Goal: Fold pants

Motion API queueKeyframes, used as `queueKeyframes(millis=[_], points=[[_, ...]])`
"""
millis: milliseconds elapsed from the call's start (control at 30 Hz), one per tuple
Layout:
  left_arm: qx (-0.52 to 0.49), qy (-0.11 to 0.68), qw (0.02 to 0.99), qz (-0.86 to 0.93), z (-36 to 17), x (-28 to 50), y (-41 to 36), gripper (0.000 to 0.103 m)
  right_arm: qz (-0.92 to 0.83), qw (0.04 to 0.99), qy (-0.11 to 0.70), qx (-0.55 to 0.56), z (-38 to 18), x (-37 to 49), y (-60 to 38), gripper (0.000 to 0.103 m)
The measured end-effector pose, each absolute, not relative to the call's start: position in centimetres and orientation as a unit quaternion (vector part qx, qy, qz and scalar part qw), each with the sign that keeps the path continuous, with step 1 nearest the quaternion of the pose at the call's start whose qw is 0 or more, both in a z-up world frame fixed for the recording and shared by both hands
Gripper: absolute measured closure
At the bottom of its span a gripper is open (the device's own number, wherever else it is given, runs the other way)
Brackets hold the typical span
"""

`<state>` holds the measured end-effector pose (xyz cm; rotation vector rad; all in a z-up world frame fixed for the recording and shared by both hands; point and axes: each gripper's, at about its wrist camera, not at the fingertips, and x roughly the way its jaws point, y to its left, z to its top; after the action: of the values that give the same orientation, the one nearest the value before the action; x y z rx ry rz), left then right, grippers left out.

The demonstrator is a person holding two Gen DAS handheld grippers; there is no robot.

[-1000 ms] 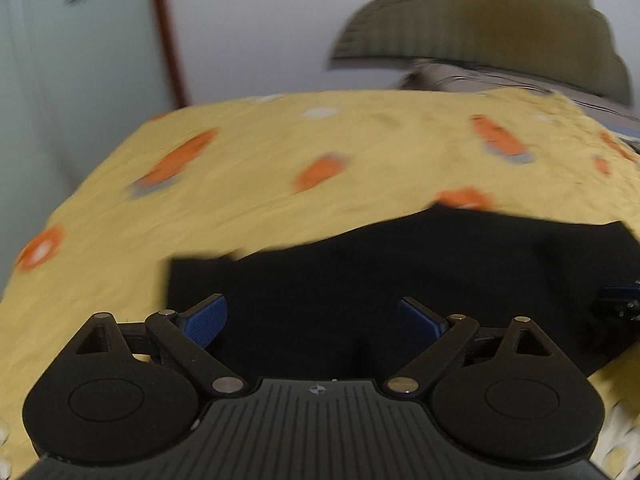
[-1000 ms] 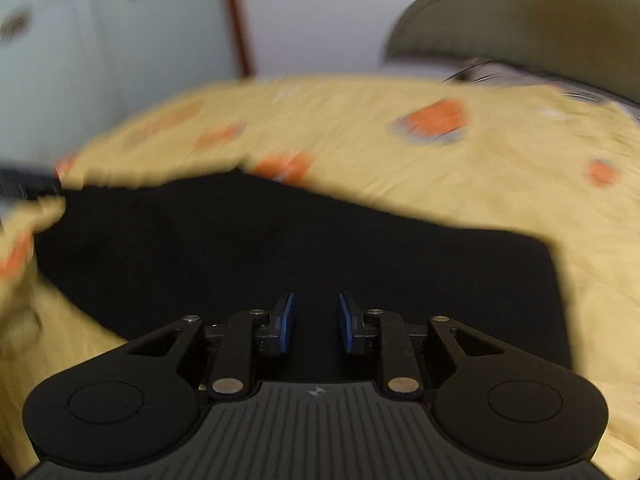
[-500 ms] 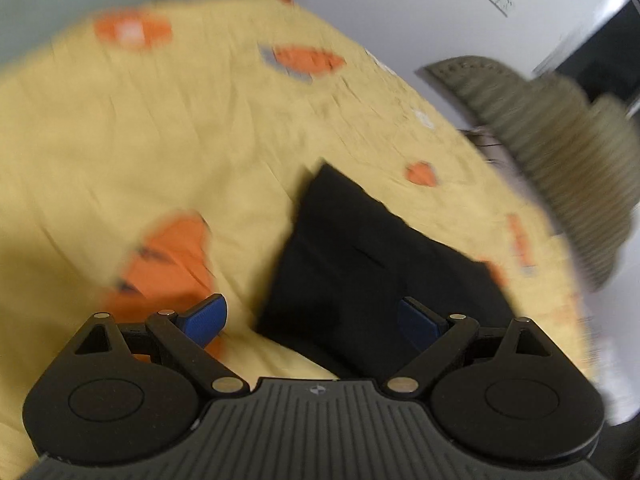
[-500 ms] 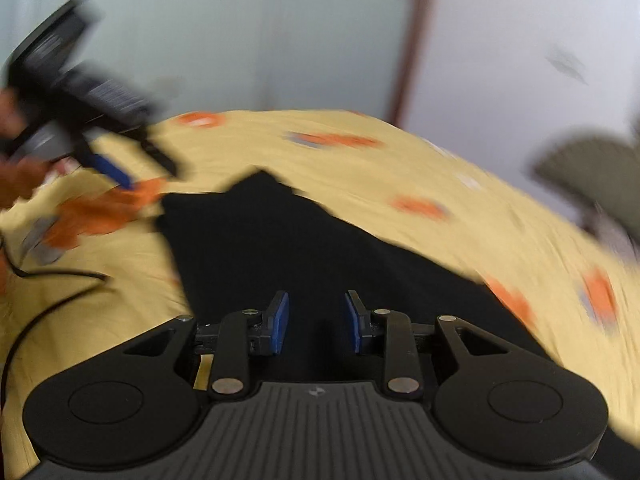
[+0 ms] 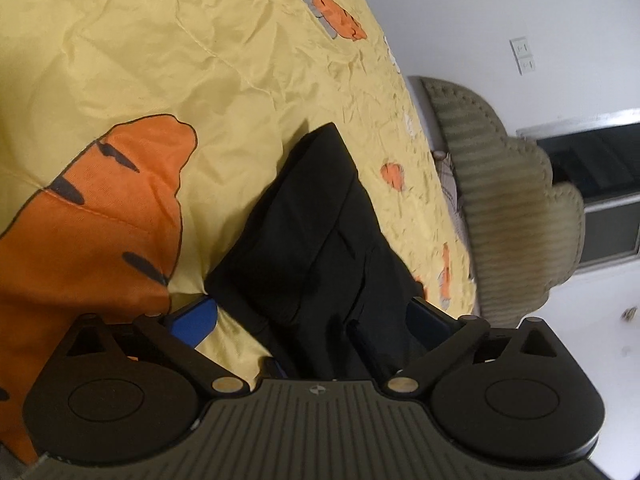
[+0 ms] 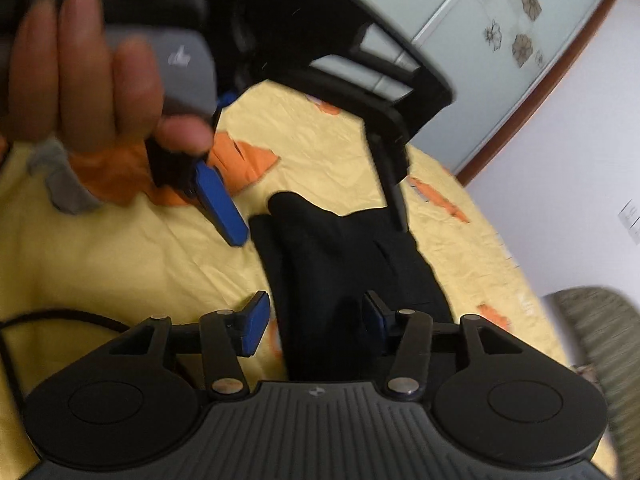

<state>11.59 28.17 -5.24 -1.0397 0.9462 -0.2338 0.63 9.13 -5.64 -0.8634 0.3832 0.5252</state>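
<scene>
The black pants (image 5: 316, 236) lie folded into a narrow strip on the yellow bedspread (image 5: 168, 48). They also show in the right wrist view (image 6: 344, 264). My left gripper (image 5: 312, 316) is open, its jaws straddling the near end of the pants. My right gripper (image 6: 316, 316) is open, its jaws either side of the pants' near end. The left gripper also shows in the right wrist view (image 6: 316, 216), held by a hand (image 6: 84, 76), its blue finger (image 6: 220, 204) just left of the far end of the pants.
The bedspread has orange tiger prints (image 5: 88, 220). An olive padded headboard (image 5: 508, 204) stands at the bed's end by a white wall. A black cable (image 6: 60, 316) lies on the bed at left. Glass wardrobe doors (image 6: 500, 52) stand behind.
Both views have swung round to look along the pants' length. My right gripper has opened wide. The left gripper has dropped close to the pants' end.
</scene>
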Motion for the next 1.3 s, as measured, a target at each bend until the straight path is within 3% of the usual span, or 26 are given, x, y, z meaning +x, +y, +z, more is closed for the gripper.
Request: queueKeyframes(millis=[300, 333, 400, 500, 700, 767, 833, 867, 933, 1167, 1300], points=[[-0.518, 0.404, 0.744, -0.122, -5.2, 12.0, 28.8, 0.001, 0.218, 0.827, 0.094, -0.510, -8.8, 0.6, 11.6, 0.055], [-0.521, 0.400, 0.742, -0.129, -5.2, 12.0, 28.8, 0.001, 0.219, 0.826, 0.091, -0.512, -8.8, 0.8, 11.7, 0.058], [-0.532, 0.393, 0.735, -0.147, -5.2, 12.0, 29.0, 0.001, 0.218, 0.829, 0.085, -0.508, -8.6, 1.3, 11.6, 0.080], [-0.533, 0.392, 0.734, -0.155, -5.2, 12.4, 28.9, 0.000, 0.227, 0.862, 0.105, -0.442, -7.2, 2.0, 10.7, 0.088], [-0.547, 0.387, 0.724, -0.164, -5.6, 15.9, 27.9, 0.001, 0.269, 0.919, 0.149, -0.248, -1.8, 3.4, 6.3, 0.089], [-0.551, 0.388, 0.717, -0.178, -5.8, 17.4, 27.0, 0.008, 0.270, 0.924, 0.147, -0.227, -1.1, 3.4, 5.3, 0.089], [-0.550, 0.391, 0.712, -0.193, -5.9, 18.5, 26.1, 0.037, 0.274, 0.925, 0.149, -0.217, -0.9, 3.4, 4.9, 0.089], [-0.546, 0.395, 0.715, -0.187, -5.9, 18.7, 25.8, 0.045, 0.280, 0.923, 0.152, -0.216, -1.0, 3.3, 4.7, 0.088], [-0.510, 0.400, 0.745, -0.157, -5.4, 18.7, 25.5, 0.074, 0.289, 0.917, 0.166, -0.219, -1.3, 3.0, 4.3, 0.084], [-0.399, 0.375, 0.828, -0.119, -3.4, 16.9, 24.2, 0.081, 0.284, 0.938, 0.197, -0.033, 1.5, 3.9, -3.3, 0.082], [-0.317, 0.333, 0.881, -0.114, 0.2, 14.6, 21.0, 0.081, 0.237, 0.938, 0.246, -0.063, 0.3, 7.0, -2.9, 0.082]])
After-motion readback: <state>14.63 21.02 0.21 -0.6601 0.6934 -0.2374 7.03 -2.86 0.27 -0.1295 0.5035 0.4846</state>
